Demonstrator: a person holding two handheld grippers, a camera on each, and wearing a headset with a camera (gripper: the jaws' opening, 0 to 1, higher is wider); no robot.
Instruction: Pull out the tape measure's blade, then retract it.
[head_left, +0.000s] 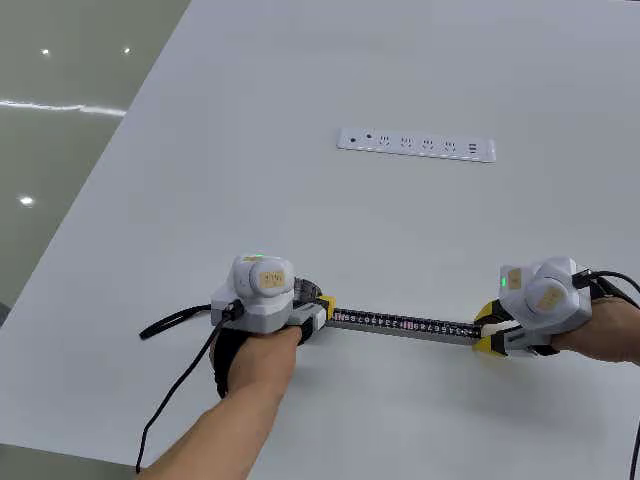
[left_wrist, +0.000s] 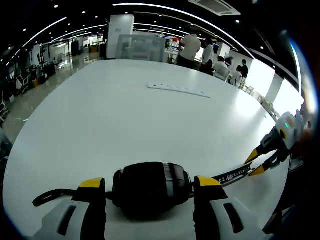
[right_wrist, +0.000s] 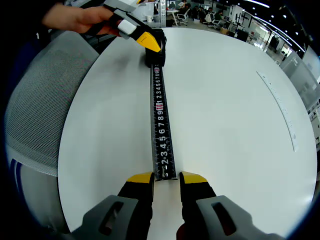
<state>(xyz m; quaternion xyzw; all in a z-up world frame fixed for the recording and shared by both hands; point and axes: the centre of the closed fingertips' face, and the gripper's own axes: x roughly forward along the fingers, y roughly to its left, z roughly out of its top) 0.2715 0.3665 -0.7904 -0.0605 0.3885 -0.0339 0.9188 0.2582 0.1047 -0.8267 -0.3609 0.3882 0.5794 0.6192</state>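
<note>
A black tape measure case (left_wrist: 151, 189) sits on the white table between the yellow-tipped fingers of my left gripper (left_wrist: 149, 184), which is shut on it. In the head view the left gripper (head_left: 318, 312) is at lower left with the case (head_left: 306, 291) under it. The dark blade (head_left: 405, 325) with white numbers runs flat along the table to my right gripper (head_left: 487, 327), which is shut on the blade's end. In the right gripper view the blade (right_wrist: 161, 125) stretches from the right gripper (right_wrist: 165, 178) to the case (right_wrist: 156, 47) far ahead.
A white power strip (head_left: 416, 144) lies farther back on the table (head_left: 300, 180). A black cable (head_left: 172, 322) trails from the left gripper toward the table's near edge. A grey mesh chair back (right_wrist: 40, 115) stands beside the table. People stand beyond the far edge (left_wrist: 197, 47).
</note>
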